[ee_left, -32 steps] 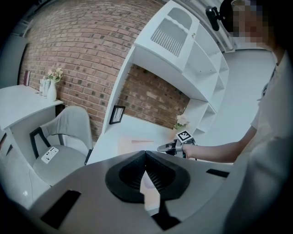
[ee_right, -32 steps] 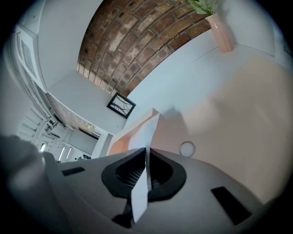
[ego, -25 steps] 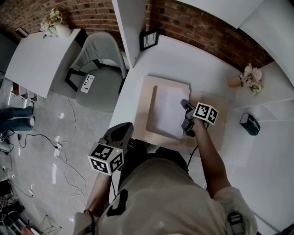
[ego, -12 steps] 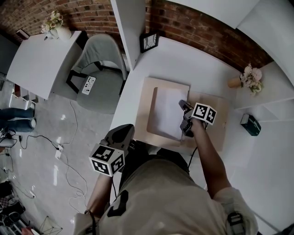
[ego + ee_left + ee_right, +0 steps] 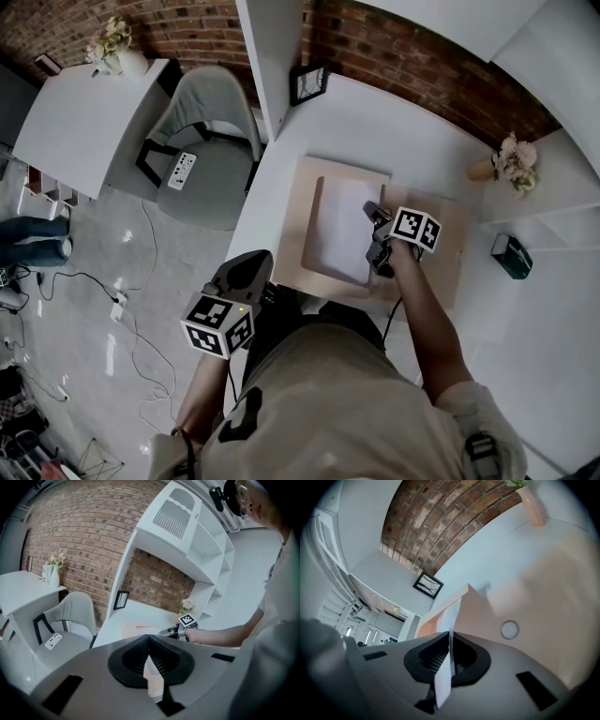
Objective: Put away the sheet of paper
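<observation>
Your right claw (image 5: pixel 373 239) pinches the right edge of the sheet of paper (image 5: pixel 339 230), which lies leftward over the wooden tray (image 5: pixel 314 173); your left claw (image 5: pixel 149 637), pressed together empty, hangs well apart.

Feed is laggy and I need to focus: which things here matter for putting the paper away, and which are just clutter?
In the job: paper; right gripper, shut on its edge; wooden tray beneath, probably.
Lying about: left gripper, shut and empty; picture frame; flowers; dark box; chair; white device on its seat.
</observation>
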{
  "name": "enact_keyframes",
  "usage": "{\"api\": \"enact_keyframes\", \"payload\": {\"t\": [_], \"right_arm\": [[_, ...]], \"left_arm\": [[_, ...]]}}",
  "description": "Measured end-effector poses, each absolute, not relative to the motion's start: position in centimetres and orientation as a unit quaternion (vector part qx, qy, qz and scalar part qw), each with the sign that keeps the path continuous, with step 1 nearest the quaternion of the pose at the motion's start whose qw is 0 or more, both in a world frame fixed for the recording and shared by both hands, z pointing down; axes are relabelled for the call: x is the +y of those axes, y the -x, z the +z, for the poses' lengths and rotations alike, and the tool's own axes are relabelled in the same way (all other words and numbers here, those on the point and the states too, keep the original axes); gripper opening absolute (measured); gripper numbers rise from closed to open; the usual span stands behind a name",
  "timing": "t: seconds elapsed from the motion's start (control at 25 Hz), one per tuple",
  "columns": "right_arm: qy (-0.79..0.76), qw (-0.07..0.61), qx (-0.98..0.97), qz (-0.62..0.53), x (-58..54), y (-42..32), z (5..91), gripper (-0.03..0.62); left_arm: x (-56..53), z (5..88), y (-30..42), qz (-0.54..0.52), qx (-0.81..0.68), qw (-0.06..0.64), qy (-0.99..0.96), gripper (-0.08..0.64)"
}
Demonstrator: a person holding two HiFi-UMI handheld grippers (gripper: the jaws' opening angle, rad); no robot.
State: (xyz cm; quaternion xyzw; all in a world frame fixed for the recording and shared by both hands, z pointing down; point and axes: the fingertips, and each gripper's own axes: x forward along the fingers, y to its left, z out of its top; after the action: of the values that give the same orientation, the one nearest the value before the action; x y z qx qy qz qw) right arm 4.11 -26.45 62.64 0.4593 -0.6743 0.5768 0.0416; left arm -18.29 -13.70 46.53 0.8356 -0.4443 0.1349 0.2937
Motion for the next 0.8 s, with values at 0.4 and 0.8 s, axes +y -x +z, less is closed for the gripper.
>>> {"api": "enact_keyframes", "payload": {"t": [0.4, 0.8], "right_arm": [[-0.451, 0.042, -0.671, 0.588, -26.8, -3.1, 62.9, 0.028], [-0.441, 0.031, -0.667, 0.600, -27.0, -1.7, 63.0, 0.028]], "left_arm": [[-13.8, 47.0, 18.6, 0.131, -0.447, 0.304, -0.831, 0.015], [-14.3, 47.5, 18.8, 0.132, -0.448, 0.311, -0.828, 0.015]]}}
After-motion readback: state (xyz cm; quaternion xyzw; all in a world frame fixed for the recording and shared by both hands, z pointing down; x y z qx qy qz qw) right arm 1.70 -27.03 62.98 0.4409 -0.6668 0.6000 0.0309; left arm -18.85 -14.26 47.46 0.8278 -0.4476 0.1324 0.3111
